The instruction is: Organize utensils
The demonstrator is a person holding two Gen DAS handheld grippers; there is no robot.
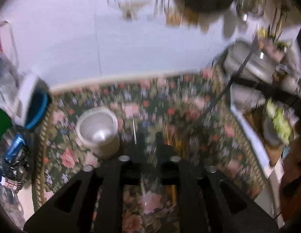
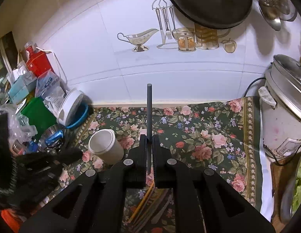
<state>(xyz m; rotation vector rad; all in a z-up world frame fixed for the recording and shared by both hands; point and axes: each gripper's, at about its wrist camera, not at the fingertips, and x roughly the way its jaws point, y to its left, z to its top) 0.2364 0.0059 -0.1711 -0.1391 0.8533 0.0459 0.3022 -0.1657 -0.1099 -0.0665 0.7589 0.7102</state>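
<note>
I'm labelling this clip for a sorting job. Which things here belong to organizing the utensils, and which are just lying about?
Belongs to the job:
- dark chopstick, upright in the shut right claw
- paper cup
- utensil pile on the floral cloth

Lying about:
- rice cooker
- hanging pan
- blue-rimmed tub
- green box

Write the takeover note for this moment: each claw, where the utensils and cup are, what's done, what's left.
Right claw: shut on a dark chopstick, held upright above the floral cloth.
Left claw: slightly apart, nothing seen between the fingers; that view is blurred.
Paper cup: on the cloth left of the right claw, tilted, looks empty.
Remaining utensils: piled on the cloth under the right claw.
Done: one chopstick picked up.
Left: likely put it in the cup, then the pile.
</note>
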